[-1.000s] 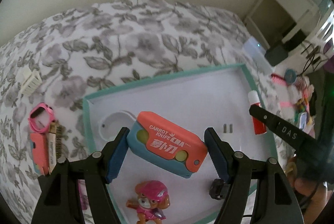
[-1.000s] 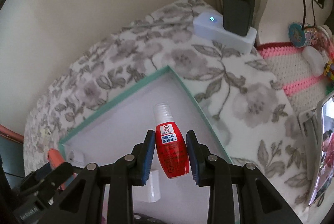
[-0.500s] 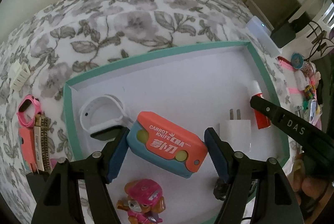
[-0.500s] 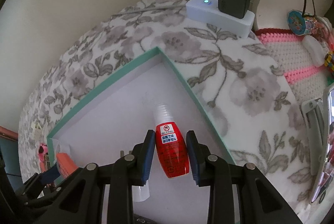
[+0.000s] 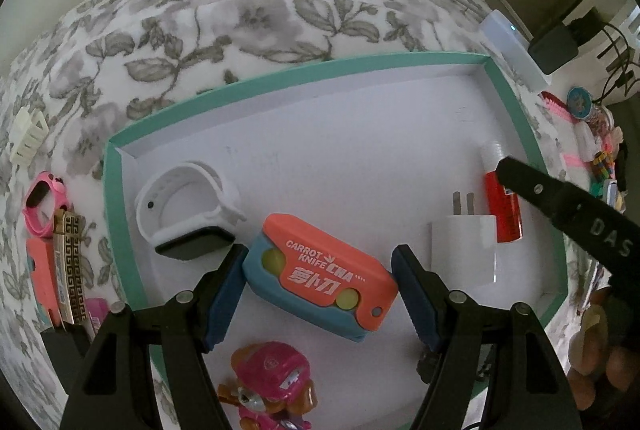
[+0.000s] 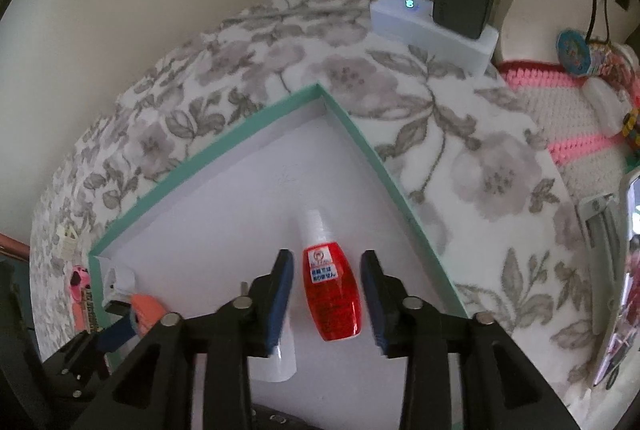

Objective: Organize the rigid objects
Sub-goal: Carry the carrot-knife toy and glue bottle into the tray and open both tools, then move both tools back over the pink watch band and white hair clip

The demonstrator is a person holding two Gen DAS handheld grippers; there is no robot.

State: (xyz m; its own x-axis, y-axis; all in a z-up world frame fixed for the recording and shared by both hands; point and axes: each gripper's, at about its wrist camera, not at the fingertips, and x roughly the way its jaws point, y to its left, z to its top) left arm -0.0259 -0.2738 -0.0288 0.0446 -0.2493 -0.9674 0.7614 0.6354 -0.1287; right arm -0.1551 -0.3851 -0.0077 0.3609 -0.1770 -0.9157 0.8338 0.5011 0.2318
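A teal-rimmed tray [image 5: 360,63] with a white floor lies on the flowered bedspread. My left gripper [image 5: 318,290] is shut on an orange and blue carrot-knife toy [image 5: 320,270], both pads pressing its ends, low over the tray's near middle. In the right wrist view my right gripper [image 6: 326,270] has its jaws opening; the red bottle [image 6: 334,306] with a white cap lies between them on the tray floor by the right rim [image 6: 384,169], with a gap on each side. That bottle [image 5: 504,213] also shows in the left wrist view, partly behind a right finger [image 5: 560,205].
Inside the tray lie a white watch [image 5: 180,197], a white charger plug [image 5: 466,250] and a pink pup figure [image 5: 272,378]. Left of the tray are a pink watch [image 5: 40,205], a gold-patterned bar [image 5: 72,270] and a white clip [image 5: 28,137]. A white power strip [image 6: 432,25] sits beyond.
The right jaws have parted from the red bottle, which now rests loose on the tray floor. The left gripper has sunk closer to the tray with the carrot-knife toy still held.
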